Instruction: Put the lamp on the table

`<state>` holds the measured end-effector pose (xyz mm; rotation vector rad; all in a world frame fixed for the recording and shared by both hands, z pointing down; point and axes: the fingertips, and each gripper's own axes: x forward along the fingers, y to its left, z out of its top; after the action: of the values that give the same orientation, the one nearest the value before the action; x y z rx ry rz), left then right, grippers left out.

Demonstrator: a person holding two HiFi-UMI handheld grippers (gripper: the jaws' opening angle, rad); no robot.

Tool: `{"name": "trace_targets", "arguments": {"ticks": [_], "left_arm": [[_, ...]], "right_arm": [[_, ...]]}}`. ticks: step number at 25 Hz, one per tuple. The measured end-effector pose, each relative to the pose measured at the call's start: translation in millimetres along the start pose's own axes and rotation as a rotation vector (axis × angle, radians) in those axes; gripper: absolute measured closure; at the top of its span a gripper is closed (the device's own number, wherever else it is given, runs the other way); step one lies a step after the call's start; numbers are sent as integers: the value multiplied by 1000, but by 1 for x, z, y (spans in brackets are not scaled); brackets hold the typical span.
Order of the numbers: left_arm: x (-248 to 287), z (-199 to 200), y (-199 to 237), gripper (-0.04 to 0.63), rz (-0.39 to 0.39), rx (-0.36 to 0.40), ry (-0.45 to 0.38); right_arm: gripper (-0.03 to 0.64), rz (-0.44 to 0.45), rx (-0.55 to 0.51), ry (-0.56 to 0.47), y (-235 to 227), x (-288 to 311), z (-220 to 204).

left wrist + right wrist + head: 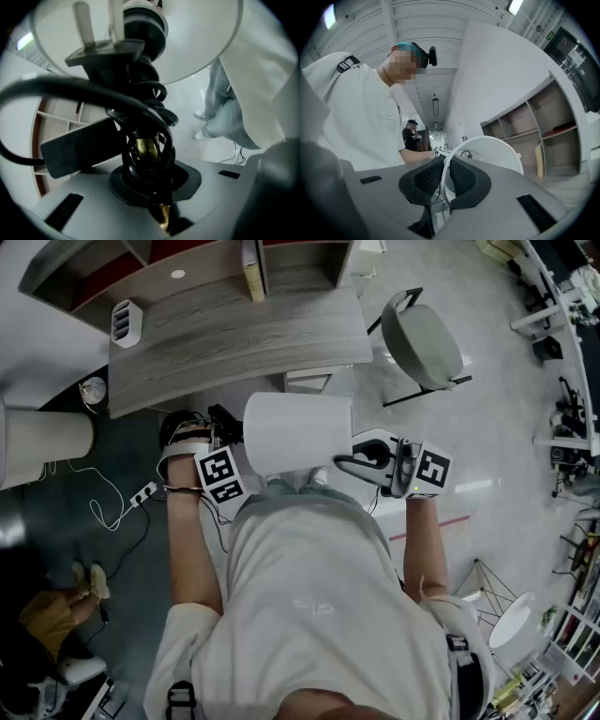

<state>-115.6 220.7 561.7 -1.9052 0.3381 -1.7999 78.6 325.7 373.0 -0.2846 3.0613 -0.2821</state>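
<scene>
The lamp's white shade hangs in front of the person's chest, below the near edge of the grey wooden table. My left gripper is at the shade's left side. In the left gripper view, my left gripper is shut on the lamp's brass stem, which has a black cord wound round it. Above the cord, the plug sticks up under the shade. My right gripper is shut on the thin white rim of the shade, seen edge-on between its dark pads.
A grey chair stands right of the table. On the table are a white holder and a book. Another white shade sits at the left, and a power strip with cables lies on the dark floor.
</scene>
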Motion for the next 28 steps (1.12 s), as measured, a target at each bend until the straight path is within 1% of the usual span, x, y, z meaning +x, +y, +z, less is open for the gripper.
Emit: {"name": "trace_targets", "arguments": {"ticks": [3, 10, 17, 23, 28], "left_arm": [[0, -6, 0, 532, -6, 5, 3], [4, -24, -1, 534, -23, -12, -41], [10, -57, 3, 534, -15, -11, -69], [23, -89, 6, 534, -19, -13, -100], [32, -97, 13, 535, -26, -17, -102]], "right_arm": [[557, -4, -4, -2, 2, 11, -1], [557, -21, -14, 9, -4, 34, 2], [557, -26, 8, 22, -8, 71, 0], [557, -50, -11, 51, -18, 107, -3], [557, -60, -11, 54, -29, 117, -2]]}}
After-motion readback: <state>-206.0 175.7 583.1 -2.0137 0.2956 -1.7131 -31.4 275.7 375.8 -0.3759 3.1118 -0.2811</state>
